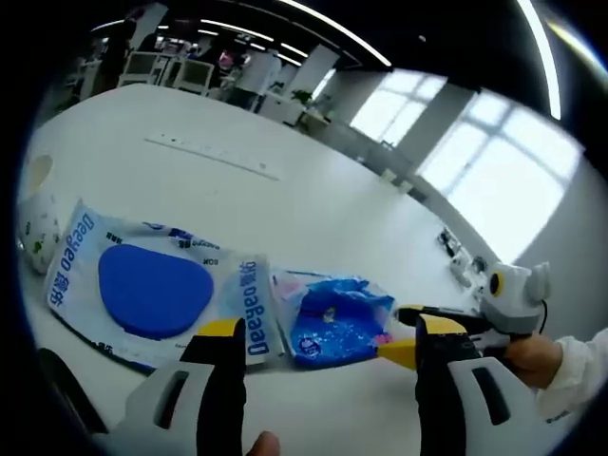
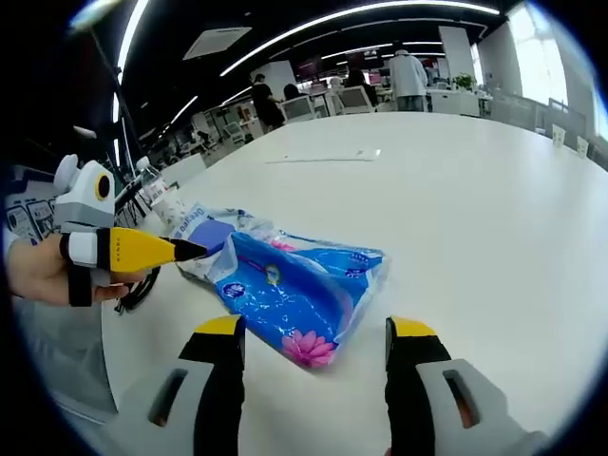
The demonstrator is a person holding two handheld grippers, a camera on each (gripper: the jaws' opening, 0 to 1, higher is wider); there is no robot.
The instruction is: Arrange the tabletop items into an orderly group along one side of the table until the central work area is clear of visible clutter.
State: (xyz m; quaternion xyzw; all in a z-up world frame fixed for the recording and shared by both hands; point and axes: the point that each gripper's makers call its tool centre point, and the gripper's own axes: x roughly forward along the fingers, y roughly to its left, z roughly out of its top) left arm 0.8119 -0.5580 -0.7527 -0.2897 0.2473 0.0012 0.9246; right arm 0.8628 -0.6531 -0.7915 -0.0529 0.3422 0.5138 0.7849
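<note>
White round table (image 2: 475,190) in an open-plan office, ceiling light strips, big windows. Flat wet-wipes pack (image 1: 142,285) with blue oval lid, crinkly blue plastic pouch (image 2: 294,290) with pink flower print touching it, both near table edge. Left gripper (image 1: 328,351) jaws apart, empty. Right gripper (image 2: 313,347) jaws apart, just short of the pouch.

Grey grippers, yellow-tipped black jaws, white sleeve (image 1: 581,366)

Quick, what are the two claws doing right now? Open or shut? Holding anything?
Left claw: open, holding nothing, above the wet wipes pack.
Right claw: open, holding nothing, above the blue tissue pack.
</note>
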